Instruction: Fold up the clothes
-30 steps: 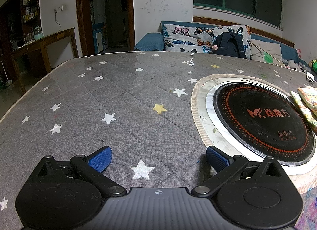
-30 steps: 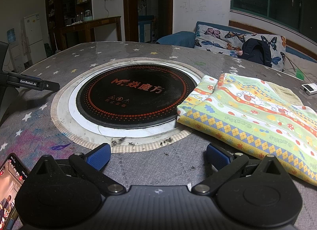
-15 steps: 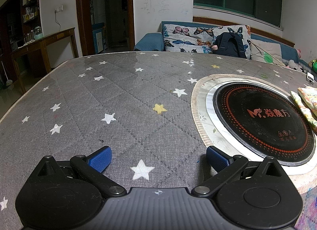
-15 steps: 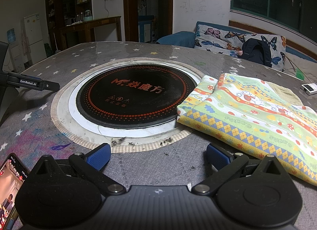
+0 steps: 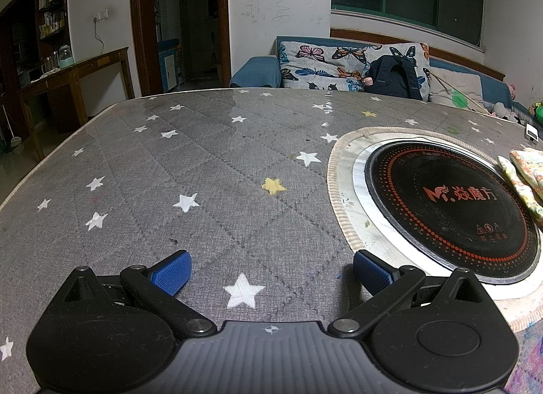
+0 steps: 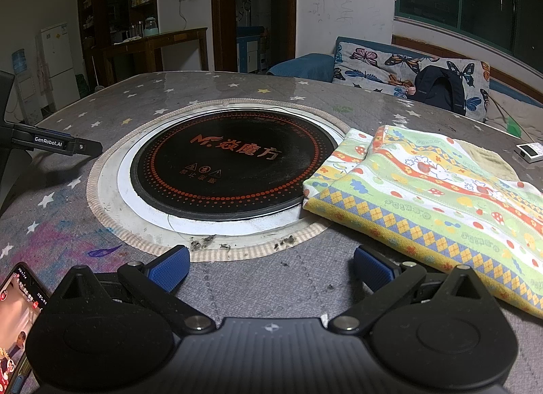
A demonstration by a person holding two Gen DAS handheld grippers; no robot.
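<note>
Left tongs (image 5: pixel 269 270) sit at the bottom of the left wrist view with their blue pads spread wide and nothing between them, low over the grey star-printed tabletop (image 5: pixel 190 170). At the right of the frame lies the round black induction cooktop (image 5: pixel 451 207), set into the tabletop inside a pale ring. Only a sliver of the folded garment (image 5: pixel 522 177) shows, at the far right edge, just beyond the cooktop and well apart from these tongs.

Right tongs (image 6: pixel 271 268) fill the bottom of the right wrist view, also spread wide and holding nothing. The folded garment (image 6: pixel 437 200) lies in the right half of the frame, its left corner just overlapping the pale ring around the induction cooktop (image 6: pixel 230 166). Its nearest yellow-checked hem runs just beyond the right blue pad (image 6: pixel 371 272); whether they touch I cannot tell. It is a thin, soft printed cloth, already doubled into layers, so it looks light and limp and should sag and slide apart if lifted by one point. A corner or the hem edge, pinching all layers together, seems the best hold, ideally one corner for each pair of tongs. A phone (image 6: pixel 17 322) with a lit screen lies at lower left, and a small white device (image 6: pixel 529 151) sits at the right edge, clear of the cloth.
</note>
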